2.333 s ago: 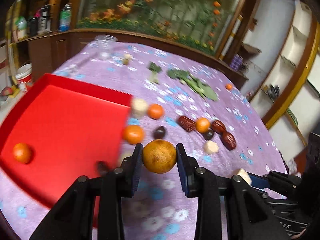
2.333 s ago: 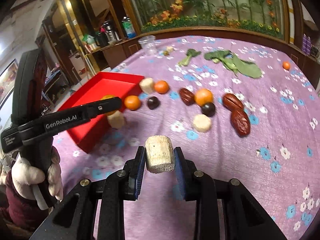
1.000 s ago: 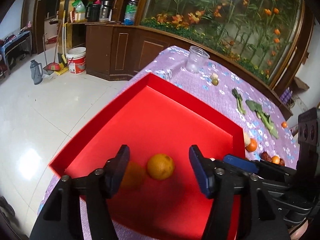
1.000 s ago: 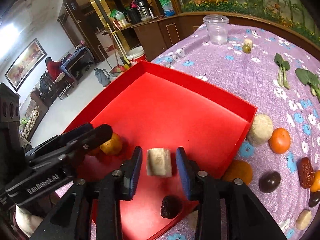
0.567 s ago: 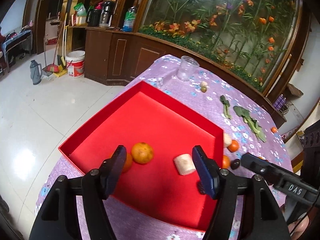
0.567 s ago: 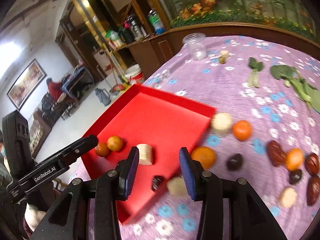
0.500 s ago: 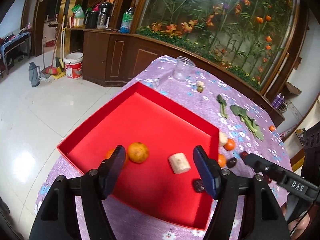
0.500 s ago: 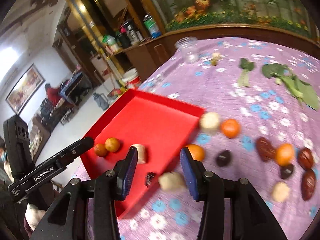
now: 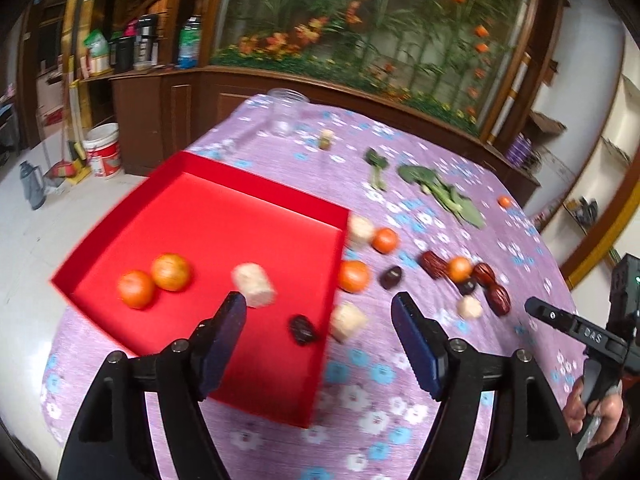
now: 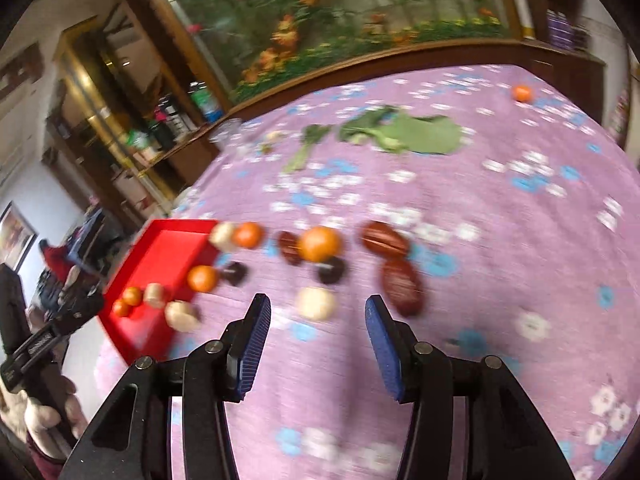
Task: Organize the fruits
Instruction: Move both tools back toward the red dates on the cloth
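The red tray (image 9: 208, 196) holds two oranges (image 9: 170, 272), a beige chunk (image 9: 254, 284) and a dark date (image 9: 302, 330). My left gripper (image 9: 320, 316) hovers over the tray's near right corner, its jaws opening with nothing between them. Loose oranges (image 10: 320, 243), brown dates (image 10: 401, 286), a dark fruit (image 10: 332, 270) and a beige piece (image 10: 316, 302) lie on the purple cloth. My right gripper (image 10: 317, 312) hangs above that beige piece, jaws opening and empty. The tray (image 10: 160, 248) is far left in the right wrist view.
Leafy greens (image 9: 440, 192), a clear jar (image 9: 286, 116) and a lone small orange (image 9: 505, 201) lie farther back on the flowered tablecloth. The table edge drops to the floor left of the tray, where a white bucket (image 9: 105, 148) stands.
The orange and the beige chunk were let go and now rest in the tray. Both grippers drew back with wider jaws, and the right one swung right over the loose fruit.
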Motion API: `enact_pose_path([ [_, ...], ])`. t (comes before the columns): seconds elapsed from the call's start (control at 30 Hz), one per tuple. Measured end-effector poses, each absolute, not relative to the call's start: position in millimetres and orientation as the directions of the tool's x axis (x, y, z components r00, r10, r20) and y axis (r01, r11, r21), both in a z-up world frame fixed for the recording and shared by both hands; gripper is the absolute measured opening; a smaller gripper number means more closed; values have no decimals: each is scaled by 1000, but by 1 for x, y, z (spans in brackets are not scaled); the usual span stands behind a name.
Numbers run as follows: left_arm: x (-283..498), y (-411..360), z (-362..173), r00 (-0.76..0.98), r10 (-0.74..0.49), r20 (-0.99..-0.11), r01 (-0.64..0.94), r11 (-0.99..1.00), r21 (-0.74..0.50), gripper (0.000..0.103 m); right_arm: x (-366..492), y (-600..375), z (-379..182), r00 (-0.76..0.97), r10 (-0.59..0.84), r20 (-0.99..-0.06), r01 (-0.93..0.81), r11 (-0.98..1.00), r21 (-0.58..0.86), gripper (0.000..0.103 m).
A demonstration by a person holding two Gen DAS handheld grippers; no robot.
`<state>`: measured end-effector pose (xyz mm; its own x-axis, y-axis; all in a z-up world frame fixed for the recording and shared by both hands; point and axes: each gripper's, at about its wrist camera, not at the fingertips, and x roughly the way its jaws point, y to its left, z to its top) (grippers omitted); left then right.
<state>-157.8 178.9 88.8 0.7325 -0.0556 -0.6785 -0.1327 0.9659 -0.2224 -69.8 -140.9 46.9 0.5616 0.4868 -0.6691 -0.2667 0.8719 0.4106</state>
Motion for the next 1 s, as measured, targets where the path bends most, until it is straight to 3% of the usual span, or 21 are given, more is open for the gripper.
enact_pose_path([
  [0.43, -119, 101, 58, 635, -182, -751, 37, 978, -205, 74, -55, -163, 26, 556, 473, -683, -234, 878, 417, 53],
  [0.87, -40, 81, 52, 608, -317, -728, 63, 933, -354, 74, -7, -140, 28, 547, 443, -710, -299, 896, 329, 53],
  [1.0, -16, 79, 38, 573, -334, -749, 32, 921, -387, 66, 6, -130, 23, 532, 431, -728, -327, 899, 293, 53],
])
